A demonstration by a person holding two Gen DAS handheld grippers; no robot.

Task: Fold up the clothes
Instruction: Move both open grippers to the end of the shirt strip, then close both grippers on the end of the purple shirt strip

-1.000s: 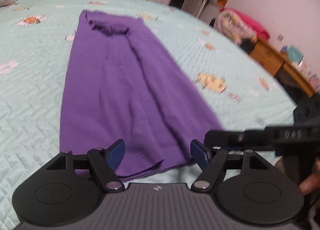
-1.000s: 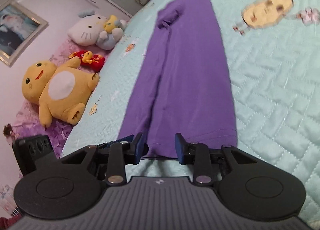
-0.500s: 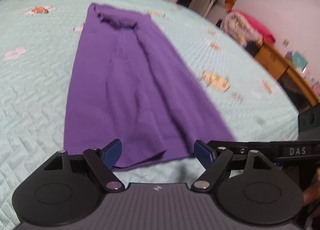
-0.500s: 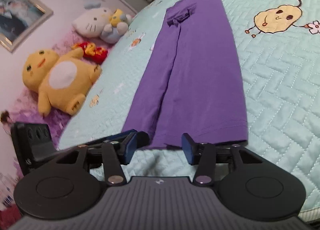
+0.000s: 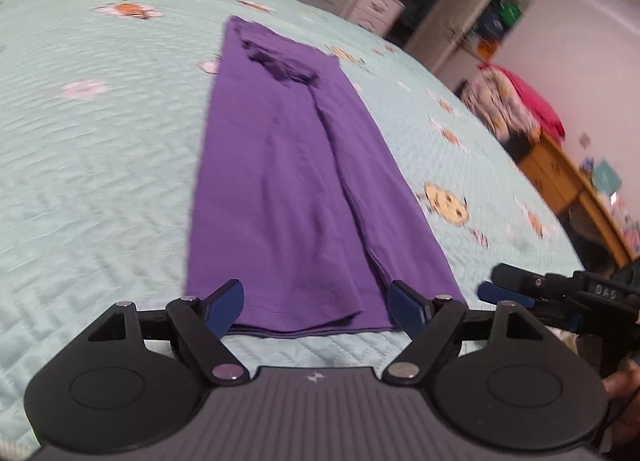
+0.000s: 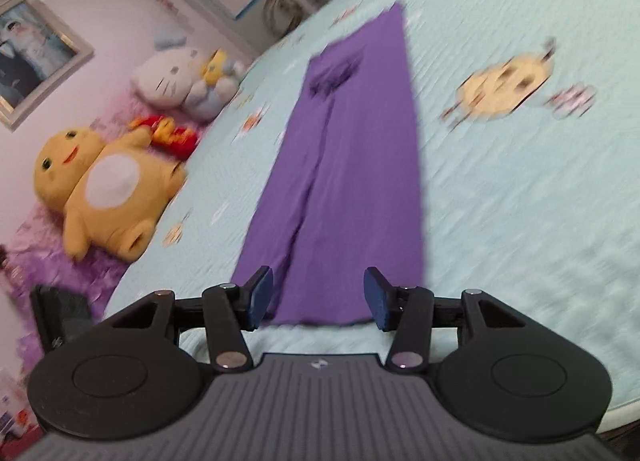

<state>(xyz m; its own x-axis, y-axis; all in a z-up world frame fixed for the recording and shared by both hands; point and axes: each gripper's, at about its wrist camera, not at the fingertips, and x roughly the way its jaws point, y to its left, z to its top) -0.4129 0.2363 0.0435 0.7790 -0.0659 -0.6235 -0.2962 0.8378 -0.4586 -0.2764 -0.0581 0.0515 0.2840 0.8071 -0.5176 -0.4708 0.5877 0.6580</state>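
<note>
Purple garment (image 5: 296,189) ×1, on quilted bedspread (image 5: 100,165) ×1. Grippers ×2: left gripper (image 5: 316,307), right gripper (image 6: 318,299). Plush toys ×3: yellow plush (image 6: 100,185), white cat plush (image 6: 168,77), small plush (image 6: 214,79).

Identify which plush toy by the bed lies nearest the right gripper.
The yellow plush; the white cat plush sits farther back.

Soft, even indoor light with no glare and only faint shadows falls on both fisheye views, which bend strongly at the edges, smearing the bedspread (image 6: 540,201) and yellow plush toy (image 6: 108,197) with motion blur while the purple cloth (image 5: 288,189) looks slightly soft.
</note>
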